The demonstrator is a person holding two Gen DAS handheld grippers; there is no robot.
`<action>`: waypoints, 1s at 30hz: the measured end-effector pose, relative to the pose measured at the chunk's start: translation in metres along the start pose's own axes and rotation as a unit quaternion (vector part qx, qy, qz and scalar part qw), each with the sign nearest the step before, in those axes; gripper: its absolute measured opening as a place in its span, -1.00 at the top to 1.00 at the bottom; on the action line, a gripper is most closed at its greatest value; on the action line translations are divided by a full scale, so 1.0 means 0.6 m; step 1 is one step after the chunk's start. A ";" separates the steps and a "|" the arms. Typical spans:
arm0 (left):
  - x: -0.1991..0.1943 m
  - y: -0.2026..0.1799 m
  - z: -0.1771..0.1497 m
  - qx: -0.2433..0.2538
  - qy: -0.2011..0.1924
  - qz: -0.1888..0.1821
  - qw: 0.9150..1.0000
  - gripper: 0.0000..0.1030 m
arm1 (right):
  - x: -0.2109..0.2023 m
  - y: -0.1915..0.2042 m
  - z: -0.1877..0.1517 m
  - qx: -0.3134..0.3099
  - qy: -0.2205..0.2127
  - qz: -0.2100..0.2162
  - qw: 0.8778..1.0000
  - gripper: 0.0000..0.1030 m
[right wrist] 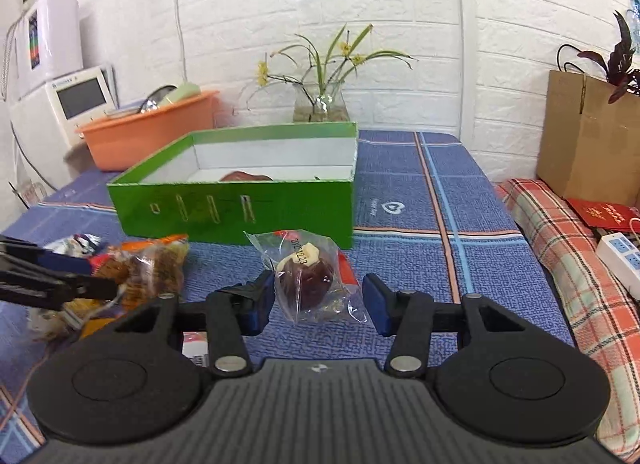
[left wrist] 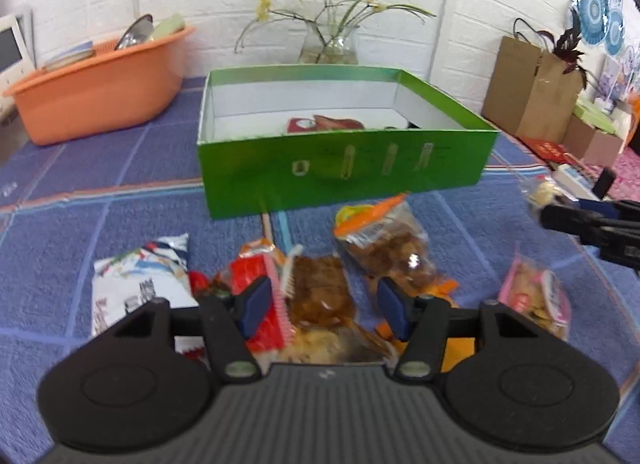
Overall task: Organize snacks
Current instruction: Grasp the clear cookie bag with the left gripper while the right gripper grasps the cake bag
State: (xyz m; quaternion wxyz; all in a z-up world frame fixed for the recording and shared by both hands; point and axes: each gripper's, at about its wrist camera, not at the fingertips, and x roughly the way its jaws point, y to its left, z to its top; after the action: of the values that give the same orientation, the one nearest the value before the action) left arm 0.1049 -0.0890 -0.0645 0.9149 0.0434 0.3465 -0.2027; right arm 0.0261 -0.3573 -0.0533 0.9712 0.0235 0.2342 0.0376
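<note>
An open green box stands on the blue cloth with a red-brown packet inside. In front of it lies a pile of snacks. They include a white packet, a clear bag of brown pieces and a pink bag. My left gripper hovers open over the pile, a brown snack packet between its pads. My right gripper is open around a clear bag holding a dark round snack. Its left pad touches the bag and its right pad stands just off it.
An orange tub sits at the back left, and a glass vase of flowers stands behind the box. To the right are a brown paper bag, a checked cloth and a white power strip. A white appliance stands at the far left.
</note>
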 end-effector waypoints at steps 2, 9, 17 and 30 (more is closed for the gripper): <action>0.006 0.001 0.005 0.004 0.001 0.004 1.000 -0.15 | -0.007 0.003 -0.001 0.005 -0.008 0.010 1.000 -0.60; 0.005 -0.058 -0.013 0.138 0.008 0.012 0.990 0.31 | -0.017 0.001 -0.002 0.032 -0.027 0.024 0.999 -0.60; 0.016 -0.065 -0.014 0.164 0.006 -0.022 0.986 0.22 | -0.017 -0.010 -0.011 0.060 -0.027 0.032 0.997 -0.60; 0.033 -0.022 -0.003 0.057 0.033 0.013 0.998 -0.07 | -0.016 -0.007 -0.013 0.047 -0.034 0.030 0.998 -0.32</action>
State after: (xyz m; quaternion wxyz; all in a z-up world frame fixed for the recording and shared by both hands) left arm 0.1120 -0.1078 -0.0782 0.9016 0.1062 0.3635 -0.2090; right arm 0.0141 -0.3623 -0.0562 0.9748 0.0775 0.2022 0.0544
